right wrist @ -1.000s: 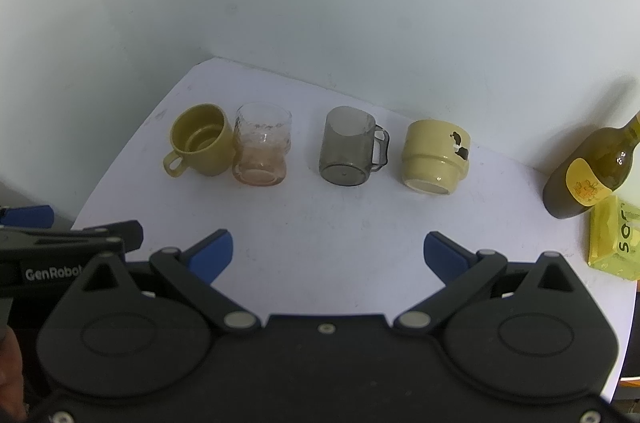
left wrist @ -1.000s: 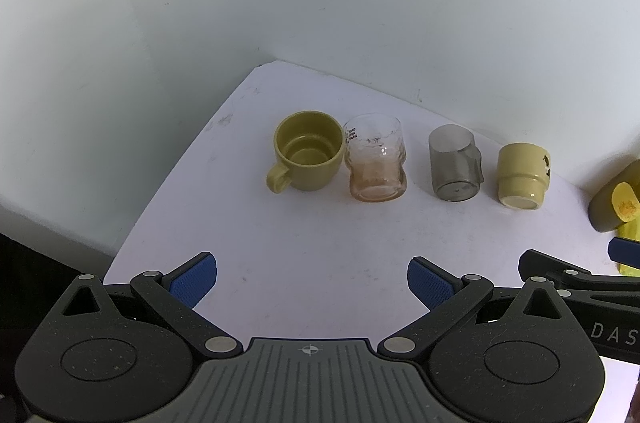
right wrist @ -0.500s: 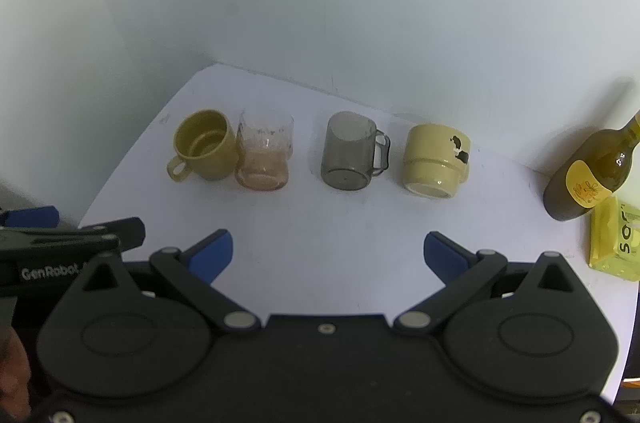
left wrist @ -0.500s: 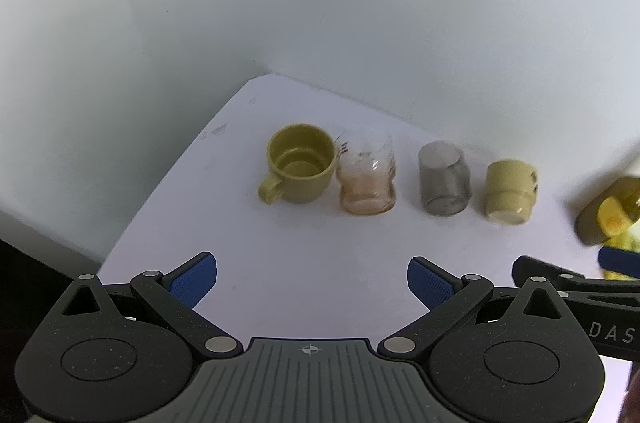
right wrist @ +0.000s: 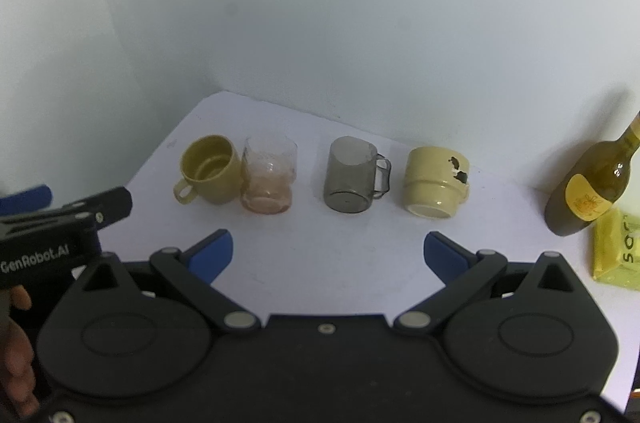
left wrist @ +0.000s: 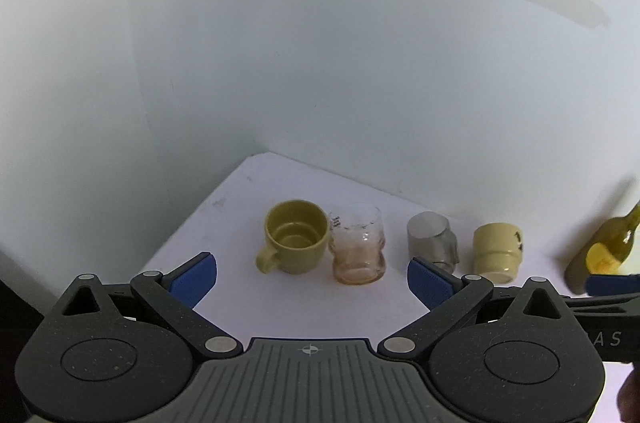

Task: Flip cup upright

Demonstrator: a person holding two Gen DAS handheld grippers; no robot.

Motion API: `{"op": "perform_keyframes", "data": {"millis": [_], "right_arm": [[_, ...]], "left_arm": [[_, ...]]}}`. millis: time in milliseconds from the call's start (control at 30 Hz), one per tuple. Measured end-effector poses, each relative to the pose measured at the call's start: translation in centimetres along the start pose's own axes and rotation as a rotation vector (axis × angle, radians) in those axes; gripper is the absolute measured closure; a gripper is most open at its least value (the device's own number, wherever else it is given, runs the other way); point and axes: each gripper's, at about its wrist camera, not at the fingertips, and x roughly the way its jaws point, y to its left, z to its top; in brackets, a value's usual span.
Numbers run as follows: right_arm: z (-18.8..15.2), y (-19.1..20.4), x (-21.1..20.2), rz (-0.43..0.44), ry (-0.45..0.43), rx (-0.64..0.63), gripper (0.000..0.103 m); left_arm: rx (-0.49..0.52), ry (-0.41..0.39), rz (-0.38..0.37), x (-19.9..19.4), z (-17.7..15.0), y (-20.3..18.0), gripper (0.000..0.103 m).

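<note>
Several cups stand in a row on the white table [right wrist: 344, 247]. From the left: an upright olive mug [right wrist: 210, 169] [left wrist: 294, 237], an upright pinkish glass [right wrist: 268, 179] [left wrist: 358, 243], an upside-down grey glass mug [right wrist: 352, 179] [left wrist: 432, 241], and an upside-down cream mug [right wrist: 436, 181] [left wrist: 498, 251]. My left gripper [left wrist: 312, 281] is open and empty, near the table's front edge. My right gripper [right wrist: 328, 255] is open and empty, back from the grey mug and the cream mug.
A green bottle with a yellow label [right wrist: 592, 183] stands at the right, with a yellow packet [right wrist: 616, 247] in front of it. White walls close the back and the left. The left gripper's body [right wrist: 60, 235] shows at the left of the right wrist view.
Both grippers have pulled back and tilted up, so the cups sit lower and smaller in view. No cup has moved. Both grippers stay open.
</note>
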Motion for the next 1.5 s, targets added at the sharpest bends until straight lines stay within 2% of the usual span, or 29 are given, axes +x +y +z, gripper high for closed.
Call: {"op": "perform_keyframes", "data": {"millis": [100, 200, 233, 333, 400, 567, 700, 900, 933, 1033, 1100, 1133, 1167, 1200, 1300, 1367, 1500], "right_arm": [[-0.1, 0.1, 0.2, -0.002, 0.016, -0.001, 0.0], [-0.2, 0.3, 0.5, -0.011, 0.042, -0.005, 0.0], [-0.2, 0.3, 0.5, -0.016, 0.047, -0.006, 0.0], [0.0, 0.3, 0.5, -0.029, 0.052, -0.003, 0.0], [0.0, 0.2, 0.7, -0.031, 0.064, -0.003, 0.0], [0.3, 0.1, 1.1, -0.017, 0.096, 0.017, 0.0], [0.3, 0.4, 1.3, -0.02, 0.1, 0.0, 0.0], [0.8, 0.2, 2.2, 0.027, 0.11, 0.011, 0.0], [0.8, 0.2, 2.5, 0.03, 0.1, 0.015, 0.0], [0.4, -0.7, 4.4, 0.037, -0.016, 0.019, 0.0], [0.4, -1.1, 6.8, 0.022, -0.009, -0.05, 0.0], [0.7, -1.4, 8.9, 0.001, 0.03, -0.098, 0.002], [0.9, -1.7, 10.2, -0.006, 0.049, -0.11, 0.012], [1.3, -2.2, 11.6, -0.004, 0.071, -0.107, 0.015], [3.1, -3.5, 15.6, 0.037, 0.136, -0.059, 0.021], [4.4, -4.1, 17.5, 0.019, 0.152, -0.046, 0.033], [6.8, -6.9, 19.5, -0.087, 0.122, -0.007, 0.034]], "left_arm": [[0.02, 0.017, 0.007, 0.1, -0.1, -0.3, 0.0], [0.031, 0.091, 0.007, 0.8, 0.0, -0.4, 0.0], [0.007, 0.14, -0.011, 1.3, 0.2, -0.2, 0.0], [-0.024, 0.187, -0.03, 1.6, 0.1, 0.2, 0.0], [-0.021, 0.233, -0.009, 2.1, 0.0, -0.1, 0.0], [-0.015, 0.292, 0.013, 2.8, -0.5, -0.3, 0.0], [-0.014, 0.312, 0.021, 3.3, -0.6, -0.2, 0.0], [-0.048, 0.316, 0.025, 3.7, -0.6, 0.5, 0.0], [-0.06, 0.319, 0.029, 3.8, -0.6, 0.8, 0.0], [-0.104, 0.317, 0.027, 4.0, -0.7, 1.9, 0.0], [-0.127, 0.311, 0.026, 3.9, -0.8, 2.6, 0.0], [-0.139, 0.302, 0.033, 3.8, -1.0, 3.1, 0.0], [-0.152, 0.294, 0.05, 3.6, -1.2, 3.7, 0.0], [-0.162, 0.293, 0.064, 3.4, -1.4, 4.1, 0.0], [-0.184, 0.297, 0.099, 3.1, -2.2, 5.1, 0.0], [-0.217, 0.291, 0.188, 2.5, -3.2, 6.1, 0.0], [-0.302, 0.315, 0.214, 2.4, -4.2, 7.7, 0.0]]}}
